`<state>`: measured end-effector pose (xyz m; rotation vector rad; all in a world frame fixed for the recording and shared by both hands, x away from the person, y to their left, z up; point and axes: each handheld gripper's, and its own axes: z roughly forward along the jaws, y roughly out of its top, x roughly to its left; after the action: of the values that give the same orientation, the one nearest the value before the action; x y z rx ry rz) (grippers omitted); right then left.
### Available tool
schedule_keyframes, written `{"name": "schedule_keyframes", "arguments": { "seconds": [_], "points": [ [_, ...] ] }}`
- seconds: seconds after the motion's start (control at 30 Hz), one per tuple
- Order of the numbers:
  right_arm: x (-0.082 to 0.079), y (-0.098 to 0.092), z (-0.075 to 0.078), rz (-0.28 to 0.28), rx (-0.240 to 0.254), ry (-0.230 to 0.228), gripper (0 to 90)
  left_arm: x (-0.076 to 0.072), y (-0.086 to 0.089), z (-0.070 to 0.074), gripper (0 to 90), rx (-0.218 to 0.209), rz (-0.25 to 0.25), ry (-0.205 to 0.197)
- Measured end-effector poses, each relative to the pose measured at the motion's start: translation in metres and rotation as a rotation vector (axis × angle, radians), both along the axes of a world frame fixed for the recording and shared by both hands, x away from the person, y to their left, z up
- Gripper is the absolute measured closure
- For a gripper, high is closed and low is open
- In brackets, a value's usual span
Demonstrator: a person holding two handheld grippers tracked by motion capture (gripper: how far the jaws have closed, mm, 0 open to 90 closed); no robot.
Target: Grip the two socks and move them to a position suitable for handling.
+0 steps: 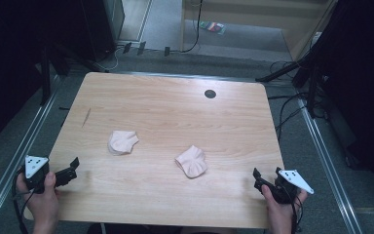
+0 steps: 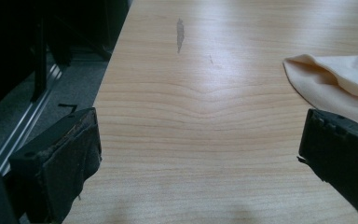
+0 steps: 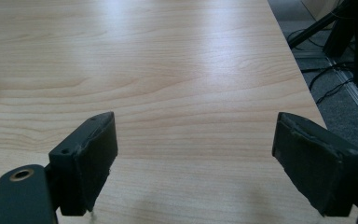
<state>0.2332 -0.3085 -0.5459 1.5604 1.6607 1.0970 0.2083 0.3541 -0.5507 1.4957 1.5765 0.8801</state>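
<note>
Two pale pink socks lie on the wooden table (image 1: 175,112). One sock (image 1: 122,142) is left of centre and the other sock (image 1: 192,161) is nearer the middle. My left gripper (image 1: 70,169) is held by a hand at the front left corner, open and holding nothing. In the left gripper view its jaws (image 2: 198,154) stand wide apart over bare wood, with the left sock (image 2: 340,84) ahead at the right. By the front right corner my right gripper (image 1: 257,180) is open too. Bare wood lies between its jaws (image 3: 196,163).
A dark round grommet (image 1: 210,93) sits near the table's far edge, and a dark streak (image 1: 86,117) marks the left side. Cables (image 1: 287,112) and black stand legs (image 1: 282,73) lie on the floor to the right. Metal rails (image 1: 19,146) run along both sides.
</note>
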Motion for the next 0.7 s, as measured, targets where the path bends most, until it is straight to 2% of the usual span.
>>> {"name": "schedule_keyframes", "arguments": {
  "seconds": [0.33,0.4,0.43,0.57,0.7],
  "points": [
    [0.0,0.0,0.002,-0.009,-0.007,-0.001,16.1,0.0,-0.001,0.0,0.0,0.007,-0.017,0.001],
    [-0.001,0.002,0.004,-0.009,0.032,-0.002,16.2,0.0,-0.001,0.0,0.0,0.009,-0.02,0.004],
    [-0.002,0.005,0.007,-0.005,0.021,-0.017,16.7,0.001,-0.002,0.0,0.0,0.008,-0.02,0.005],
    [-0.002,0.011,0.011,0.01,-0.001,-0.026,16.7,0.001,-0.002,0.0,0.0,0.009,-0.02,0.008],
    [-0.004,0.018,0.014,0.027,-0.002,-0.031,16.8,0.0,-0.003,0.0,0.0,0.014,-0.026,0.013]
  ]
}}
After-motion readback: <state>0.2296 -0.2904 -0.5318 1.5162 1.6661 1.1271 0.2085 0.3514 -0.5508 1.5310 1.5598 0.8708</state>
